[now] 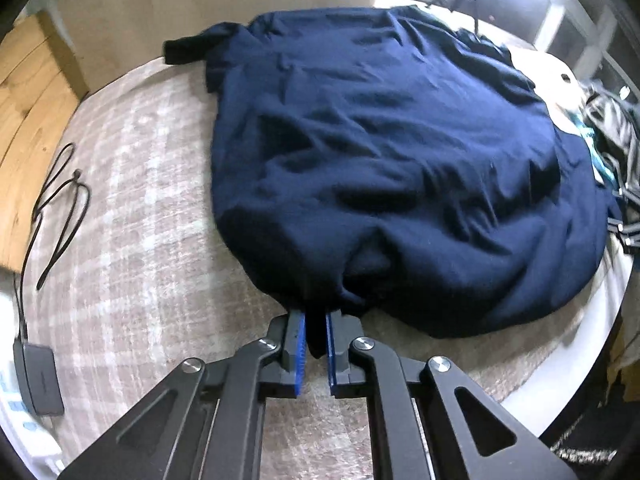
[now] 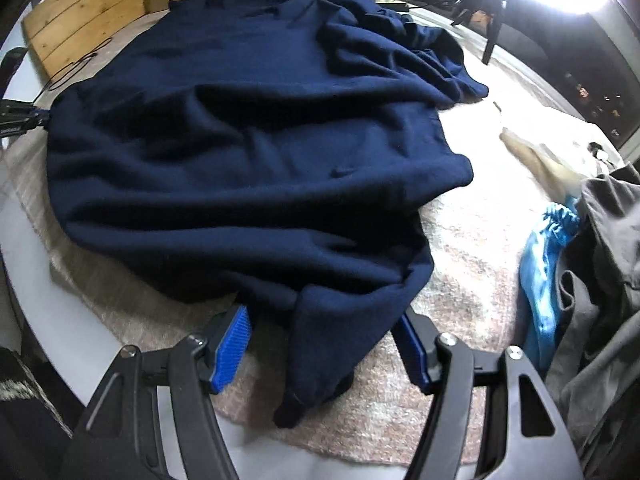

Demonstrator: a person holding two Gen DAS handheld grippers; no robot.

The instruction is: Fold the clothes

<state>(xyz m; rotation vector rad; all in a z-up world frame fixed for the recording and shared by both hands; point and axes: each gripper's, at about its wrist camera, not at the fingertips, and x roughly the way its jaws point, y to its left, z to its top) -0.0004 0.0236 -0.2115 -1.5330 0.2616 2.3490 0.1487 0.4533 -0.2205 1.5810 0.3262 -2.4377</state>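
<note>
A navy blue garment (image 1: 384, 160) lies spread and wrinkled on a pale patterned cloth over a round table (image 1: 132, 208). My left gripper (image 1: 316, 320) is shut on the garment's near edge, dark fabric pinched between its blue pads. In the right wrist view the same garment (image 2: 248, 152) fills the middle, and a sleeve-like flap (image 2: 320, 352) hangs down between the jaws. My right gripper (image 2: 324, 328) is open, its blue pads wide apart on either side of that flap. The left gripper also shows at the garment's far left edge (image 2: 24, 118).
A black cable (image 1: 60, 208) and a dark adapter block (image 1: 38, 376) lie on the table's left. A wooden board (image 1: 28, 92) stands behind. At the right, a pile of grey and bright blue clothes (image 2: 580, 260) crowds the table edge. A bright lamp glares at top right.
</note>
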